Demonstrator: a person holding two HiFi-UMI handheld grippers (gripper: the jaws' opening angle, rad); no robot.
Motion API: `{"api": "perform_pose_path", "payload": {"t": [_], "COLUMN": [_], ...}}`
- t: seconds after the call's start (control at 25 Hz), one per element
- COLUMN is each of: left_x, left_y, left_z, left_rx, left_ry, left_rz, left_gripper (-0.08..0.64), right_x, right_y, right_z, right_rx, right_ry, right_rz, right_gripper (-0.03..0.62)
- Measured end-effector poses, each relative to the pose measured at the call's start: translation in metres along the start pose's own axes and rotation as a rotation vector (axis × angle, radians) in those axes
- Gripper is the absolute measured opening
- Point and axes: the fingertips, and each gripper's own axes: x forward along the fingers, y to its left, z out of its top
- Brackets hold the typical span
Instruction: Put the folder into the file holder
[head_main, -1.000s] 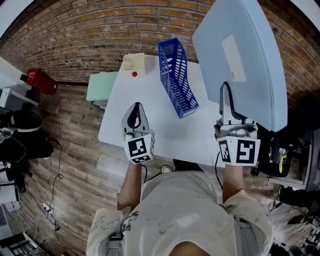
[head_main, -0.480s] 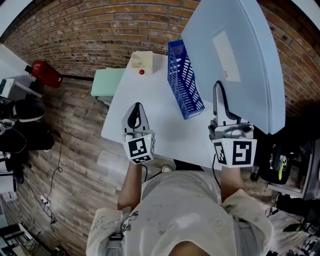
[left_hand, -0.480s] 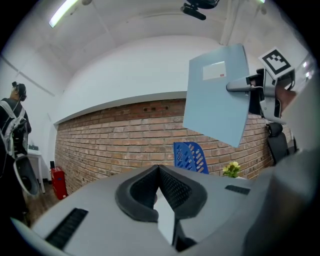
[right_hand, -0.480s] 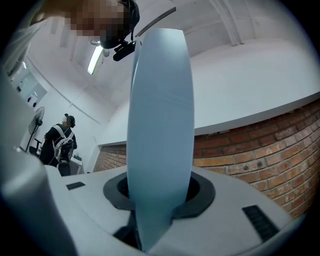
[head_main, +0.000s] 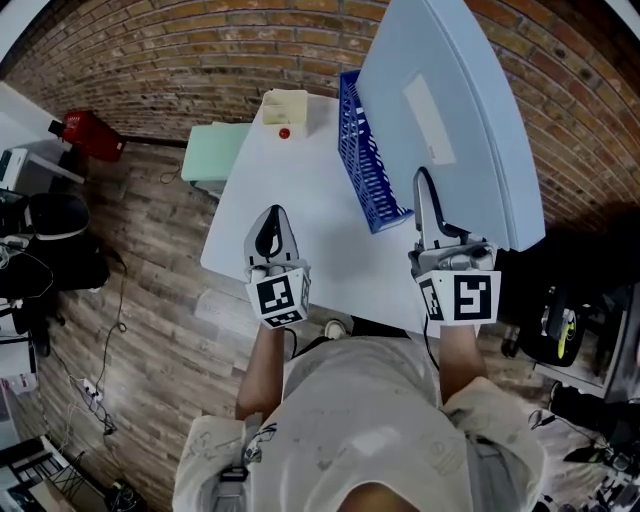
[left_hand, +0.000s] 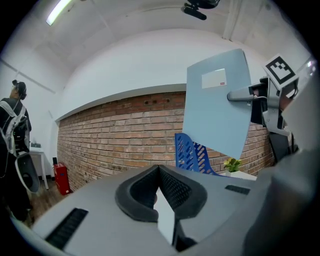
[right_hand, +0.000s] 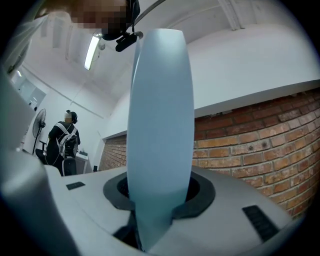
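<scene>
A large light-blue folder (head_main: 455, 110) with a white label is held upright off the table, my right gripper (head_main: 421, 180) shut on its lower edge. Seen edge-on, the folder (right_hand: 160, 125) fills the middle of the right gripper view, between the pads (right_hand: 195, 200). In the head view its left edge overlaps the right side of the blue slotted file holder (head_main: 366, 160), which stands on the white table (head_main: 300, 210). My left gripper (head_main: 271, 213) hovers over the table's left front, shut and empty. From the left gripper (left_hand: 159, 170), the folder (left_hand: 217, 105) hangs above the file holder (left_hand: 192, 152).
A cream box (head_main: 284, 106) and a small red object (head_main: 284, 133) sit at the table's far corner. A mint-green seat (head_main: 208, 160) stands beside the table's left edge. A red canister (head_main: 90, 135) is on the wooden floor. A person (left_hand: 12, 125) stands far left.
The right gripper has carried the folder leftward, so it now overlaps the file holder's right side. The left gripper has stayed where it was.
</scene>
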Motion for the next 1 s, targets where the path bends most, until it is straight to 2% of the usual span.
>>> {"api": "perform_pose_path", "payload": {"t": [0.72,1.0], "left_x": [0.01,0.015], "left_y": [-0.011,-0.014], "left_z": [-0.035,-0.046], "left_rx": [0.024,0.028], "left_ry": [0.1,0.128], "left_rz": [0.002,-0.005], "left_gripper": [0.008,0.008], "right_x": [0.016,0.017], "right_y": [0.008,0.01], "right_z": [-0.114,-0.152], "right_rx": [0.058,0.074], "right_ry": [0.18,0.24], "right_rz": [0.061,0.046], "right_gripper": [0.155,0.155]}}
